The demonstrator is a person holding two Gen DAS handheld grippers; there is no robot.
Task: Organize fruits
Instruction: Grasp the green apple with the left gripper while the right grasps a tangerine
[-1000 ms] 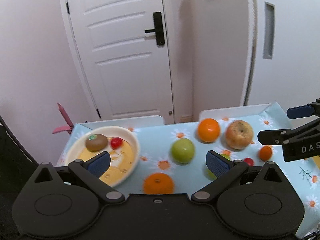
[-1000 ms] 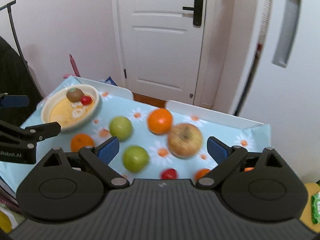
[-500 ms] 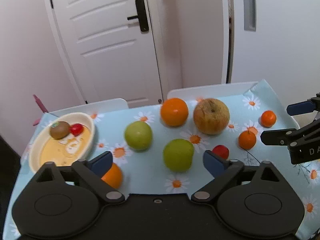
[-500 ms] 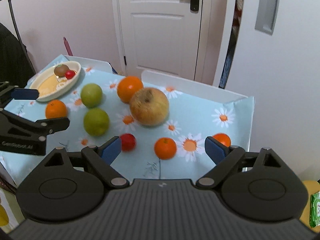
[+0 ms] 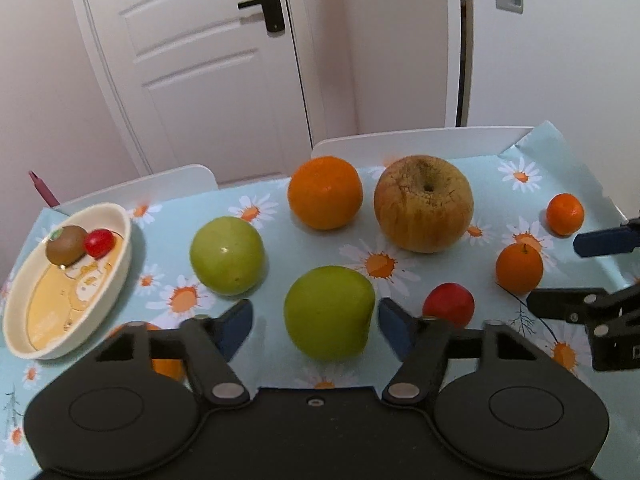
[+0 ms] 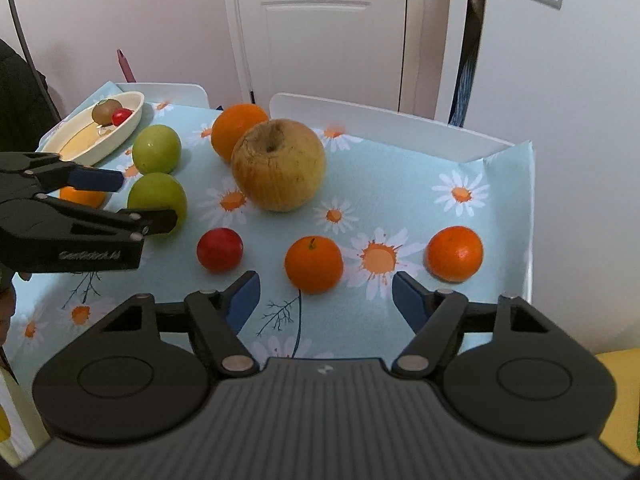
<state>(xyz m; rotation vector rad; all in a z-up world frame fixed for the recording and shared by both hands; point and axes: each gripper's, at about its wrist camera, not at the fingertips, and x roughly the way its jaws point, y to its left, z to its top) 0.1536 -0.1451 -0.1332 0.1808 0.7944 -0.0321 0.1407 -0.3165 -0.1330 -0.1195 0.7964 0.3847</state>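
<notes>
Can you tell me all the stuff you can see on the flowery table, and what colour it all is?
green apples: 2, green, middle of table; one between the left gripper's fingers
big apple: 1, yellow-brown, far middle
big orange: 1, orange, beside the big apple
small oranges: 3, orange, two on the right, one near the bowl
red fruit: 1, red, on the cloth
bowl: 1, cream, left end
kiwi: 1, brown, in bowl
small red fruit: 1, red, in bowl
tablecloth: 1, pale blue with daisies
door: 1, white, behind
left gripper: 1, black, closing around an apple
right gripper: 1, black, closing by an orange
</notes>
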